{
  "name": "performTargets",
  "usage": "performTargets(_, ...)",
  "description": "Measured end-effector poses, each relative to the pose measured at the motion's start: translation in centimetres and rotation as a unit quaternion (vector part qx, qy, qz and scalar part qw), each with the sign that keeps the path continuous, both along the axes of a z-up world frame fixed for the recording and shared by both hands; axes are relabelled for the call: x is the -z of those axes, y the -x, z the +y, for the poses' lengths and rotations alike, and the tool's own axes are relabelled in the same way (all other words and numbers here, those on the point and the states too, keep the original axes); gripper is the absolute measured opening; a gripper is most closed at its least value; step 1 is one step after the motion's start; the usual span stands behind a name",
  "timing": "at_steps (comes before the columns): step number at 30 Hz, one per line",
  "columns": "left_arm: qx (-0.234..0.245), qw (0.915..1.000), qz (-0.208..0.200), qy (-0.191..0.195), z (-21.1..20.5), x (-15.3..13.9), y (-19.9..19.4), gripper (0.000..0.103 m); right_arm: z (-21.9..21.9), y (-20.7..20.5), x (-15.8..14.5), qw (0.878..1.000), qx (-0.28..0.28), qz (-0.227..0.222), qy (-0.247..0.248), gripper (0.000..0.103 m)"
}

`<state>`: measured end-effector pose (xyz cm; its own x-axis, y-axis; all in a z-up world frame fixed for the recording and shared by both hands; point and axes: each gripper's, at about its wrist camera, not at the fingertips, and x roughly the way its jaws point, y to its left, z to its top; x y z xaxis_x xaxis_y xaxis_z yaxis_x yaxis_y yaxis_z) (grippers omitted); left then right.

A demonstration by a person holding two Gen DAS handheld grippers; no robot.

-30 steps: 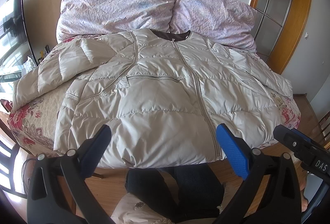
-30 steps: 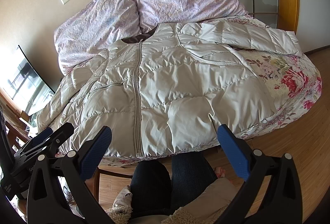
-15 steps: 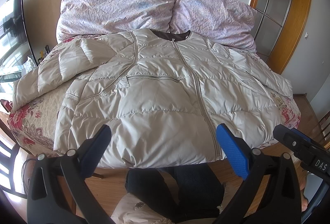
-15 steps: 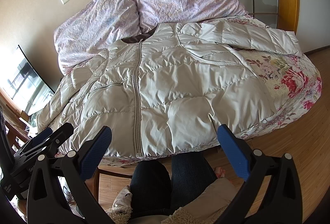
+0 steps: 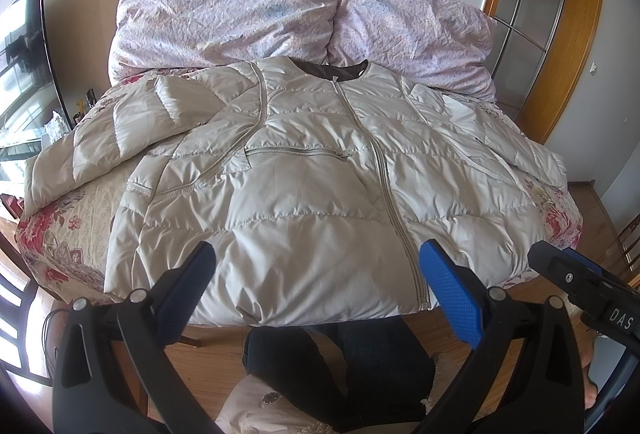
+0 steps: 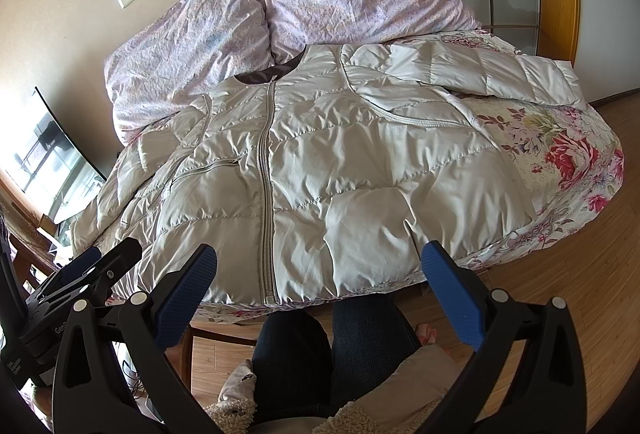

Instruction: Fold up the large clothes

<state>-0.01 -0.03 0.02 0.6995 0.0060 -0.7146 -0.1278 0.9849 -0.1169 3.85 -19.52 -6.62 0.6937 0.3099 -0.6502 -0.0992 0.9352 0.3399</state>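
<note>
Both sleeve cuffs (image 5: 34,186) hidden, jacket (image 5: 320,174) flat

Left gripper (image 5: 316,274) at the lower middle of its own frame, jaws spread wide, blue pads (image 5: 452,294) facing each other, nothing between them. Right gripper (image 6: 318,276) likewise low in its frame, jaws wide apart and empty. Each visible in the other's view, at the lower edge. Below both, at bottom centre, legs (image 6: 332,354) in dark trousers, knees together.

Nothing has visibly changed: jacket (image 5: 320,178) and both grippers sit as before
</note>
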Motion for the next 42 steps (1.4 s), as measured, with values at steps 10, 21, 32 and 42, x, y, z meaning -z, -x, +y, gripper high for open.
performTargets(10, 0.000, 1.0000, 0.000, 0.000, 0.0, 0.0, 0.0, 0.101, -0.1, 0.0, -0.1, 1.000, 0.001, 0.000, 0.000, 0.102)
performTargets(21, 0.000, 1.0000, -0.001, 0.000, 0.0, 0.0, 0.0, 0.101, -0.1, -0.3, -0.1, 1.000, 0.000, -0.001, 0.001, 0.102)
performTargets(32, -0.001, 1.0000, 0.002, 0.001, -0.2, 0.2, -0.6, 0.101, 0.3, -0.5, 0.2, 1.000, 0.003, 0.000, 0.002, 0.102)
performTargets(42, -0.010, 0.9999, 0.006, -0.007, 0.9, 0.5, -2.5, 0.101, -1.1, -3.8, 0.8, 0.999, 0.033, 0.004, 0.001, 0.102)
